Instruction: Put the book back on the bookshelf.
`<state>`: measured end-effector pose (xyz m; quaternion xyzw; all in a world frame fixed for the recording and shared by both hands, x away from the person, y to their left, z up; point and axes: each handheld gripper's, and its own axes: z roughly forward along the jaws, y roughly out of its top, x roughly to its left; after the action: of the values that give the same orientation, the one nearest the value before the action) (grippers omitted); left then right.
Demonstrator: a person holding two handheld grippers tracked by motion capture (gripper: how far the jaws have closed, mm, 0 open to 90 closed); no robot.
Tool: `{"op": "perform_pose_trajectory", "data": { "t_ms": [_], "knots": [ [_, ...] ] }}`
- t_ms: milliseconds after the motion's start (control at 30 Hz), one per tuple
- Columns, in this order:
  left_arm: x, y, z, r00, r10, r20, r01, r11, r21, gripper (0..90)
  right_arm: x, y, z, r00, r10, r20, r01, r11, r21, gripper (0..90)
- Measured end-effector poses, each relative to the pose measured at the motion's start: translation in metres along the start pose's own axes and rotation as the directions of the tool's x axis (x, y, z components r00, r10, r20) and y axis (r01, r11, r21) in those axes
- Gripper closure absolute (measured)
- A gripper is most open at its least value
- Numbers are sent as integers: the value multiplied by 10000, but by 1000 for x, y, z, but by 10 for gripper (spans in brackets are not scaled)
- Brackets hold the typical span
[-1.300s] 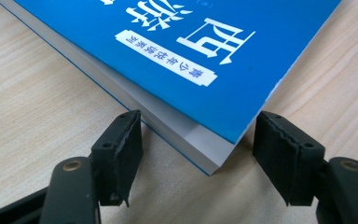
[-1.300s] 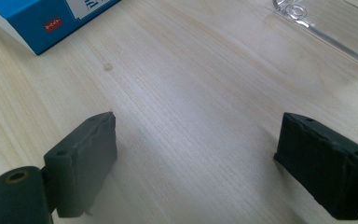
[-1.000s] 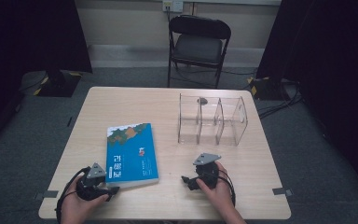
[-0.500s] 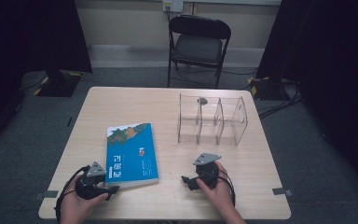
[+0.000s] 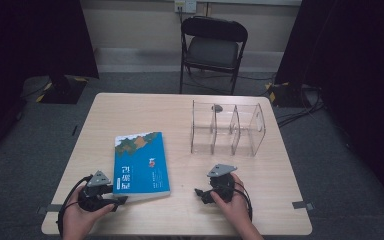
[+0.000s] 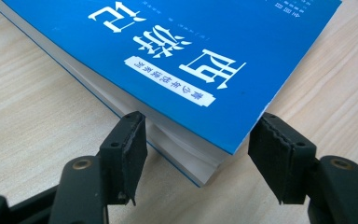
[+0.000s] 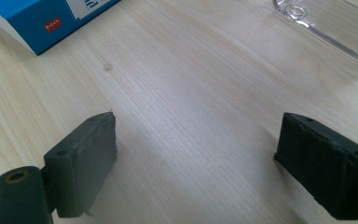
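The blue book (image 5: 142, 162) lies flat on the left half of the wooden table (image 5: 145, 107), its near left corner pointing at the left gripper (image 6: 198, 149), and the work in hand looks like a grip on that corner. The main risk is a poor bite: in the left gripper view the corner sits between the jaws but is skewed toward the right one, so the pads may catch only the cover and the top few pages, and the book would then fan open or slide away across the smooth table instead of lifting. A grip so near the corner would also let the heavy far end sag and twist out once raised. If the lower jaw does not get under the bottom cover, it may simply push the book toward the clear plastic divider rack (image 5: 227, 129), which stands well apart on the right half. The left gripper's jaws have just been closing and now stand partly open around the corner; the left finger (image 6: 126, 154) appears just beside the page edges and the right finger (image 6: 279, 156) sits near the cover's tip, but neither visibly presses, so the book is not yet grasped. The right gripper (image 7: 196, 161) rests low over bare wood, between the book and the rack, its jaws released wide, holding and touching nothing.
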<state>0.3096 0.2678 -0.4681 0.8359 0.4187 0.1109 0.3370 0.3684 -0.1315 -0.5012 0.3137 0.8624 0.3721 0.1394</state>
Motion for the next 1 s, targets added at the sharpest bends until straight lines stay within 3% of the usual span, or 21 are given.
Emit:
{"op": "perform_pose_trajectory", "data": {
  "t_ms": [267,600,700,767,867,900,1000],
  "knots": [
    [0,7,-5,10000,-71,25,71,9998,-202,388,1,1,1,10000,50,-7,-50,10000,28,114],
    [-2,14,-9,10000,-32,5,32,9988,-481,395,9,3,2,9992,230,326,-231,9997,22,120],
    [-1,16,-9,9999,-112,99,118,9982,-590,397,13,9,3,9996,79,256,-85,9997,247,135],
    [-1,18,-10,10000,-74,61,78,9981,-610,398,18,13,3,10000,-36,-65,37,9999,121,135],
    [-1,19,-11,9999,-106,79,111,9977,-670,398,24,20,5,9994,-293,-155,294,9995,67,135],
    [-2,19,-11,9999,-96,84,101,9977,-677,399,30,25,7,9984,-320,-459,319,9995,-22,136],
    [-1,22,-12,9999,-84,122,92,9978,-654,400,35,31,9,9973,-452,-584,444,9989,-139,135]
  ]
}}
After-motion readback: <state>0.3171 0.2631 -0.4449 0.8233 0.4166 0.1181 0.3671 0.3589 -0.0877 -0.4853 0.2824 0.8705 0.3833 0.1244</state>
